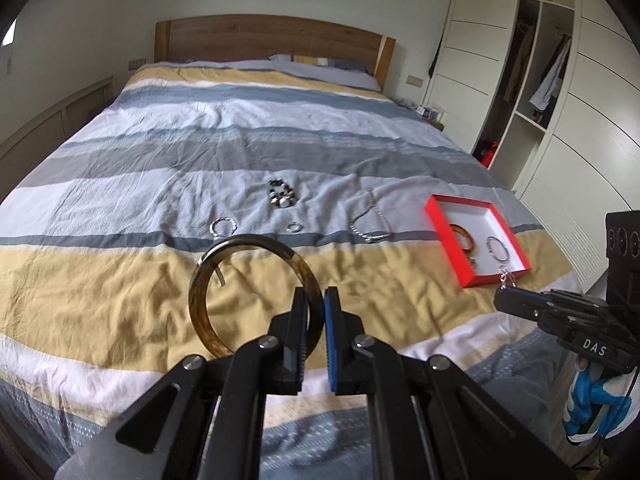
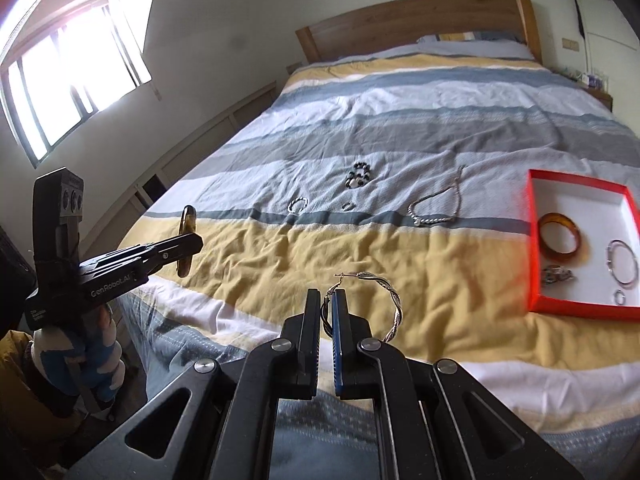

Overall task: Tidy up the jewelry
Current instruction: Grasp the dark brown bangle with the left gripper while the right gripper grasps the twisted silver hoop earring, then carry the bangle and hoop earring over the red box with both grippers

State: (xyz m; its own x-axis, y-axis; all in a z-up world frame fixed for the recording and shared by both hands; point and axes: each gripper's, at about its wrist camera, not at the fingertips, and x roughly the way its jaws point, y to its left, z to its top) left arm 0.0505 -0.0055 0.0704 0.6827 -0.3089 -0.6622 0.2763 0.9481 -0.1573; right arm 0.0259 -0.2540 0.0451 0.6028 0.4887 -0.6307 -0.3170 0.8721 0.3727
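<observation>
Lower centre of the left wrist view: left gripper point(image 1: 316, 300), fingers clamped on the rim of a brown bangle point(image 1: 256, 296), stiff and glossy, likely slippery; rim hold looks right. Right gripper point(image 2: 327, 304), fingers pinching a twisted silver hoop earring point(image 2: 376, 308) near its clasp; light, thin, probably easy to bend. Both held above the bed point(image 1: 120, 280). Further off at right, the red box point(image 2: 534, 240) with pieces inside; its far-right edge is cut off. Beyond, a chain point(image 2: 436, 208) and small rings, too blurred to identify.
</observation>
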